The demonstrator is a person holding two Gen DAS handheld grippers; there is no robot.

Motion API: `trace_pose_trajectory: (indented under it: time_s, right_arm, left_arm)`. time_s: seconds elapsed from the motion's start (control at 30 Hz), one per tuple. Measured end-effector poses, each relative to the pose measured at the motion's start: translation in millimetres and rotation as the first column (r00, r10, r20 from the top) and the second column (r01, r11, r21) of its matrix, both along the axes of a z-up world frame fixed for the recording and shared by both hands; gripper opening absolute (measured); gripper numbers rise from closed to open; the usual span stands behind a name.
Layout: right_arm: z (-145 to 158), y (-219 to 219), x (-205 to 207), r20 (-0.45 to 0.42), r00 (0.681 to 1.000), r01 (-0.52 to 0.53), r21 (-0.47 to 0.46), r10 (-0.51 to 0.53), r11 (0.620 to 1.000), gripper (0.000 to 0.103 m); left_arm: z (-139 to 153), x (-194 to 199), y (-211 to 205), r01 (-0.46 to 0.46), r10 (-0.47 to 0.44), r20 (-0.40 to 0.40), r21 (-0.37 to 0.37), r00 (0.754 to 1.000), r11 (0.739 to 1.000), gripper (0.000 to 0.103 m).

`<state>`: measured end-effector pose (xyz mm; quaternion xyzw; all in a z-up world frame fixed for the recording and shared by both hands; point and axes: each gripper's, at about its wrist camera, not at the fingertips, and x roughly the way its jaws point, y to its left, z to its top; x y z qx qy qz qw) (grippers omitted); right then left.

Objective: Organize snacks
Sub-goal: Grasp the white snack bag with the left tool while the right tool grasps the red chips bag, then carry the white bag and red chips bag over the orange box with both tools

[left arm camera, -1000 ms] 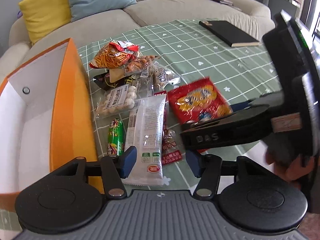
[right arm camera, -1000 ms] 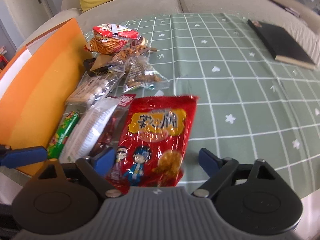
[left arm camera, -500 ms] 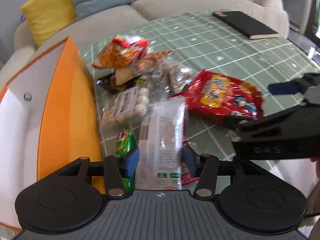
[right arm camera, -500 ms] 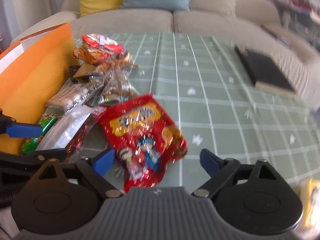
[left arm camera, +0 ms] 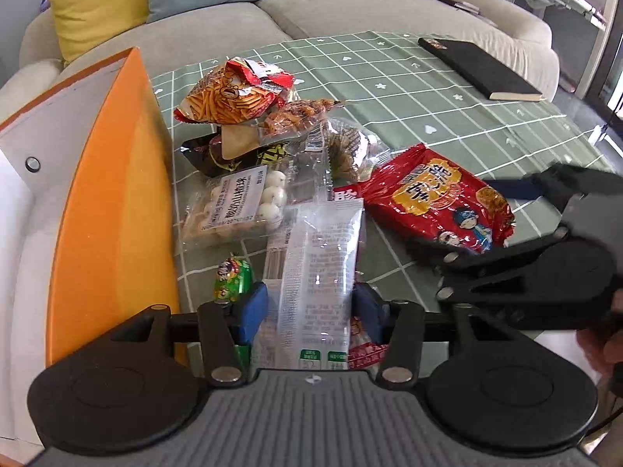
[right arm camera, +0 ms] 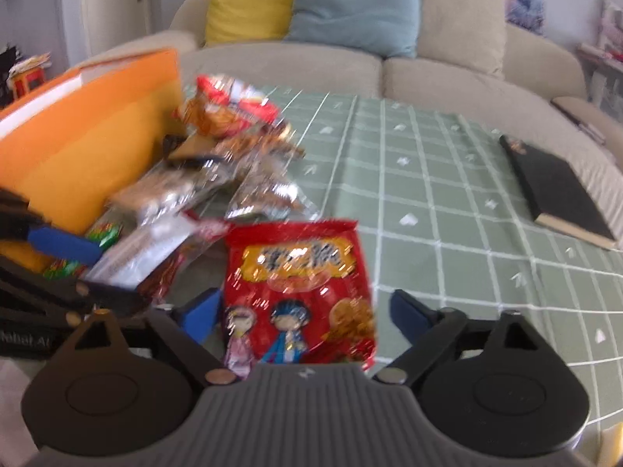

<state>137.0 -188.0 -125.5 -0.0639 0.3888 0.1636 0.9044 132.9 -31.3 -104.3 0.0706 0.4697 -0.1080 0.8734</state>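
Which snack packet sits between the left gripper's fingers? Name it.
The long clear packet with white print, between the left gripper pads. The red cartoon bag lies off to its right.

Glossy red foil packet (right arm camera: 298, 288), clear crinkled plastic wrapper (left arm camera: 319, 264), matt checked tablecloth (left arm camera: 409, 89)

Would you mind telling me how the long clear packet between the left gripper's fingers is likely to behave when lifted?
The clear packet looks like thin, glossy film, so it may slip in the left gripper. It is long and gripped near one end, so the far end will probably droop. It looks light for its size.
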Motion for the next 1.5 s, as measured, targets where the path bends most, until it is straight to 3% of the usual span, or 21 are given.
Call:
trace_pose_trajectory:
  time_s: [0.2,0.4,0.73,0.77,1.17,1.5]
  right_arm:
    - [-0.2,12.1,-11.1,0.043,0.998,-0.045,-0.092,0.049,0.995,0.073]
    - [2.4,5.9,-13.3,0.023,0.999,-0.024,-0.077,0.026,0.997,0.072]
    - [19.5,-6.8,-25.1,-0.016,1.0,0.012,0.011,-0.012,1.0,0.072]
    - [21.5,-9.2,-26.3,-0.026,0.999,0.025,0.022,-0.025,0.999,0.072]
    - [59.2,-15.9,-47.0,-0.052,0.996,0.077,0.171,-0.069,0.982,0.071]
    - [111.4,2.4,-51.8,-0.024,0.998,0.054,0.259,-0.05,0.964,0.071]
  left_arm:
    - [3.2,-4.0,-4.8,0.023,-0.023,0.004,0.018,1.0,1.0,0.041]
    - [9.7,-8.1,1.4,-0.022,0.021,-0.022,-0.045,1.0,0.999,0.036]
    - [33.0,-30.4,4.1,-0.049,0.052,0.034,-0.096,0.998,0.994,0.022]
    - [35.9,-33.3,4.2,-0.045,0.05,0.043,-0.106,0.998,0.993,0.008]
    - [75.6,-57.9,18.3,-0.067,0.094,0.138,-0.19,0.986,0.98,0.008]
    - [122.1,-65.7,46.0,-0.146,0.207,0.228,-0.259,0.951,0.955,0.008]
